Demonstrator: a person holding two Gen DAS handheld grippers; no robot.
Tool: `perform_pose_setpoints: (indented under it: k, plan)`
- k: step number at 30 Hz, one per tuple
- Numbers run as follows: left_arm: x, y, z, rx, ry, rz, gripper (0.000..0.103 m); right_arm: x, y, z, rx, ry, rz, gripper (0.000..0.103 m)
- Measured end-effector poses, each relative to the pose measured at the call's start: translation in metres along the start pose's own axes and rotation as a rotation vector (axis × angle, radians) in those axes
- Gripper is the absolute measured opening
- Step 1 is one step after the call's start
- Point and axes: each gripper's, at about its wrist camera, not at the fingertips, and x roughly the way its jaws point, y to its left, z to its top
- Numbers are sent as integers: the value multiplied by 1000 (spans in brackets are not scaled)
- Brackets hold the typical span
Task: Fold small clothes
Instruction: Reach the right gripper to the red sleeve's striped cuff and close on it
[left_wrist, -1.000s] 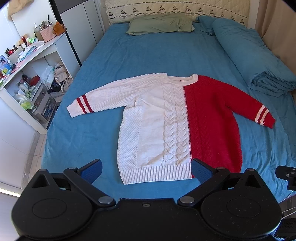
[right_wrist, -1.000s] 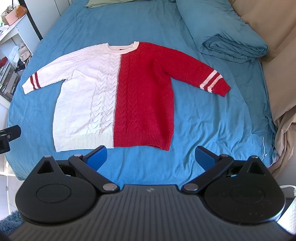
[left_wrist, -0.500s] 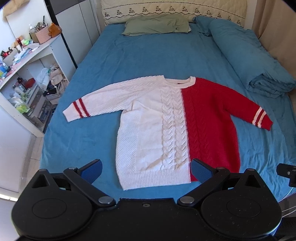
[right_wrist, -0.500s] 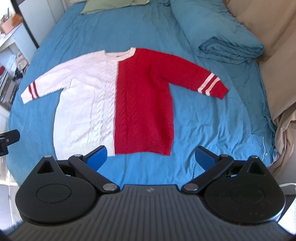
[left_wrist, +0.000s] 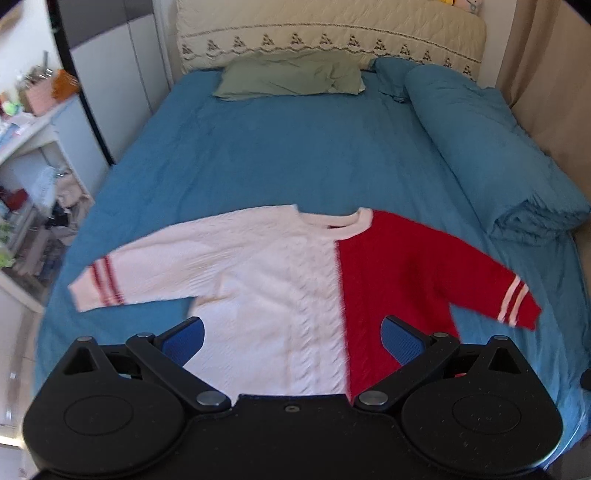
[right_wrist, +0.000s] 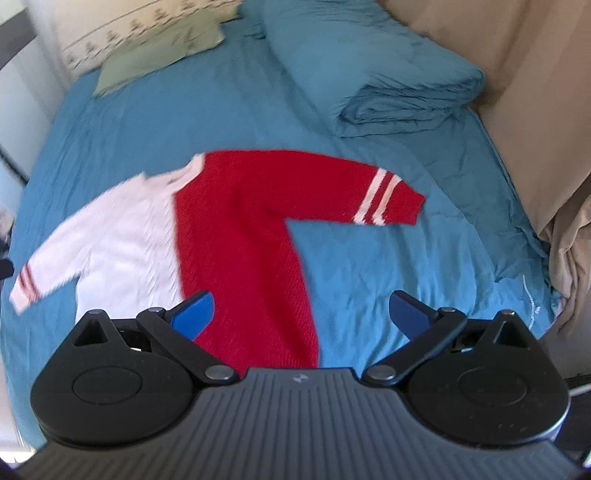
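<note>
On the blue-sheeted bed (left_wrist: 277, 155), the half-white, half-red cable-knit sweater (left_wrist: 295, 280) lies flat and unfolded just ahead of the released left tool (left_wrist: 291, 339) and released right tool (right_wrist: 301, 314), so every fold remains.

Item count: bedroom work area

One sweater (left_wrist: 295, 295), half white, half red, with two sleeves and two stripes on each cuff. One bed (left_wrist: 280, 155). One green pillow (left_wrist: 291, 79). One rolled blue duvet (left_wrist: 491, 147). Two grippers: left gripper (left_wrist: 291, 334), right gripper (right_wrist: 301, 310), each with two blue fingers.
</note>
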Motion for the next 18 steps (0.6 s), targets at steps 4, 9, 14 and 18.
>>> perform_pose_setpoints:
  k: [4, 9, 14, 18]
  plan:
    - [63, -37, 24, 4, 13, -40, 103, 68, -38, 25, 103, 12, -6, 103]
    - [160, -92, 44, 17, 64, -25, 103, 172, -91, 50, 200, 44, -24, 103]
    - [252, -134, 58, -2, 106, -31, 103, 262, -133, 63, 290, 56, -38, 103]
    - [318, -163, 61, 30, 132, -40, 103, 330, -151, 63, 345, 63, -46, 103]
